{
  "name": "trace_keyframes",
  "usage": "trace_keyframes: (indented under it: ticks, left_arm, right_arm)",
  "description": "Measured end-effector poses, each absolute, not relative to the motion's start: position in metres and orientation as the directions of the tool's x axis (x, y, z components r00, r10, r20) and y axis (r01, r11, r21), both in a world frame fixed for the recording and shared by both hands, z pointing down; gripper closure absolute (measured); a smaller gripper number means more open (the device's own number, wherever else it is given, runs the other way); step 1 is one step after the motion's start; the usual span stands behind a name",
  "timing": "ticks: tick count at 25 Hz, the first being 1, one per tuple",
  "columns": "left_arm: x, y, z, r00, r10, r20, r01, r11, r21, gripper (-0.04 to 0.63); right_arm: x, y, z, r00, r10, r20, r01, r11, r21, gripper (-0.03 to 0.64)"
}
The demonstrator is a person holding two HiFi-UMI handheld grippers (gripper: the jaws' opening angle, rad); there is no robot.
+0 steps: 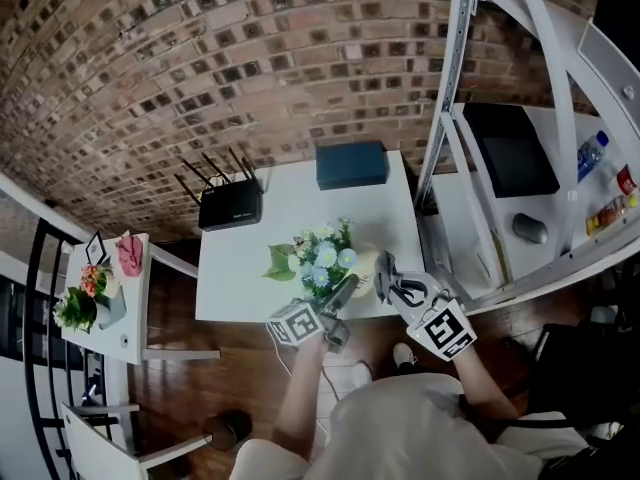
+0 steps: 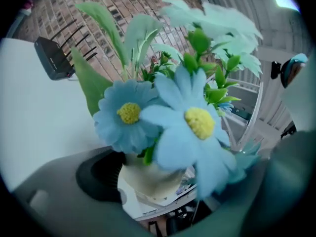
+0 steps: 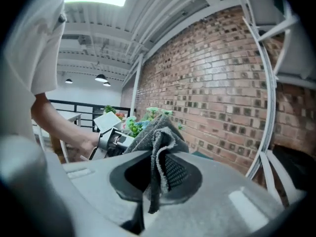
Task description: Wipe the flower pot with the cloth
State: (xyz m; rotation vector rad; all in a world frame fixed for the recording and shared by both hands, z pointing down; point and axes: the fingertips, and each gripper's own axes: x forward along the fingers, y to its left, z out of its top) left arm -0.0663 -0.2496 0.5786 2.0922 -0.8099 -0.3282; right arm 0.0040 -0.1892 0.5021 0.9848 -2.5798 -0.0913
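The left gripper [image 1: 343,290] is closed narrow on the body of the pot [image 2: 150,177], just under the blue flowers [image 2: 197,122]. The right gripper [image 1: 386,271] pinches a folded grey cloth [image 3: 160,142]. The pot is in front of the person, over the near edge of the table [image 1: 240,268] (it seems off the top). I judge it light, stiff and smooth, so maybe slippery; better to hold the body, never the soft flowers. Its long axis runs from base to flowers, roughly upright, mouth up
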Motion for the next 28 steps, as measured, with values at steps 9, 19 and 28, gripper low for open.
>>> trace_keyframes:
  ticks: [9, 19, 28]
  left_arm:
    - [-0.059, -0.224, 0.521, 0.792, -0.609, -0.048, -0.376, -0.548, 0.748, 0.127]
    - [-0.055, -0.181, 0.489, 0.885, -0.457, -0.087, -0.284, -0.680, 0.675, 0.127]
    - [-0.045, -0.154, 0.460, 0.889, -0.397, -0.229, -0.119, -0.681, 0.722, 0.127]
  right_arm:
    - [-0.041, -0.179, 0.473, -0.735, -0.569, 0.368, -0.437, 0.813, 0.385, 0.615]
    - [-0.008, -0.218, 0.437, -0.900, -0.396, 0.184, -0.394, 0.918, 0.051, 0.615]
    - [0.006, -0.242, 0.451, -0.943, -0.330, 0.036, -0.329, 0.910, -0.252, 0.615]
